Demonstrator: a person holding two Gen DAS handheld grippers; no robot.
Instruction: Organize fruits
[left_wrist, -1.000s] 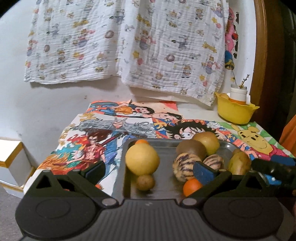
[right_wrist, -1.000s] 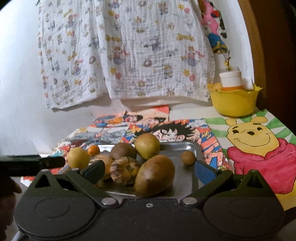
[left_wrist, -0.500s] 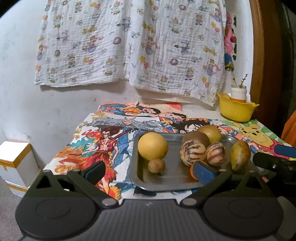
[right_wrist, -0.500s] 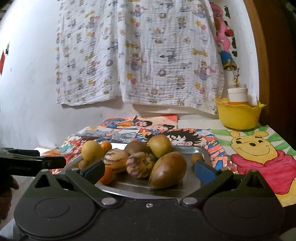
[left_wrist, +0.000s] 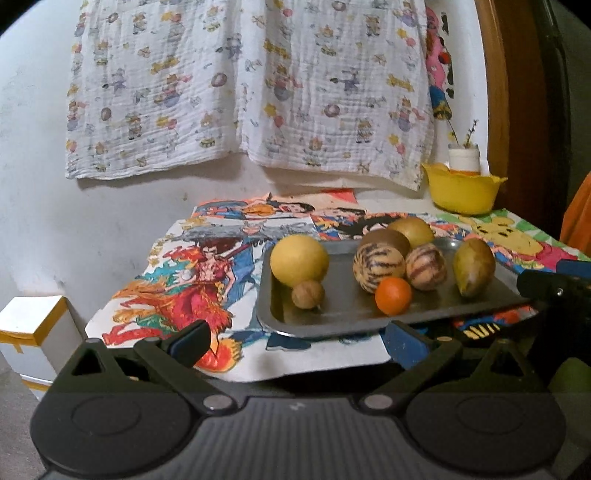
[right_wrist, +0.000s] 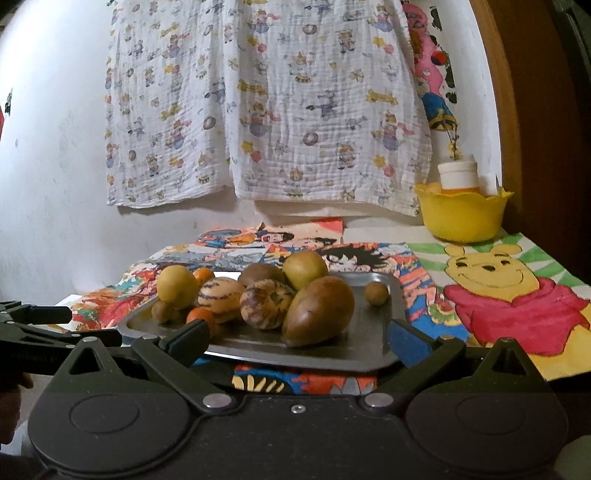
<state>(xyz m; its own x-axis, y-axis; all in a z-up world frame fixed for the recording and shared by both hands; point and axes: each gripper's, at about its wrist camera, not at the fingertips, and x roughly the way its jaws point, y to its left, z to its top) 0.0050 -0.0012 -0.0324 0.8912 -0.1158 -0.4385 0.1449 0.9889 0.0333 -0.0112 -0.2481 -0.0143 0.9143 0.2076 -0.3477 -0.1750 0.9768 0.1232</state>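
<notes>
A metal tray (left_wrist: 332, 314) (right_wrist: 369, 350) sits on the cartoon-covered table and carries several fruits. In the left wrist view I see a big yellow fruit (left_wrist: 299, 259), a small brown one (left_wrist: 307, 294), a small orange (left_wrist: 393, 296), two striped fruits (left_wrist: 378, 266) and a green-brown mango (left_wrist: 474, 266). In the right wrist view the mango (right_wrist: 318, 311) lies nearest, with a small brown fruit (right_wrist: 376, 293) alone at the tray's right. My left gripper (left_wrist: 299, 341) and right gripper (right_wrist: 297, 339) both stand open and empty, short of the tray's near edge.
A yellow bowl (left_wrist: 461, 192) (right_wrist: 461, 214) holding a white jar stands at the table's back right by a wooden frame. A patterned cloth (left_wrist: 251, 85) hangs on the wall behind. White boxes (left_wrist: 33, 332) sit on the floor at left. A Pooh drawing (right_wrist: 509, 295) covers the table's right.
Both grippers have pulled back from the tray, so it looks farther off and the table's front edge shows. The fruits have kept their places. Both stay open.
</notes>
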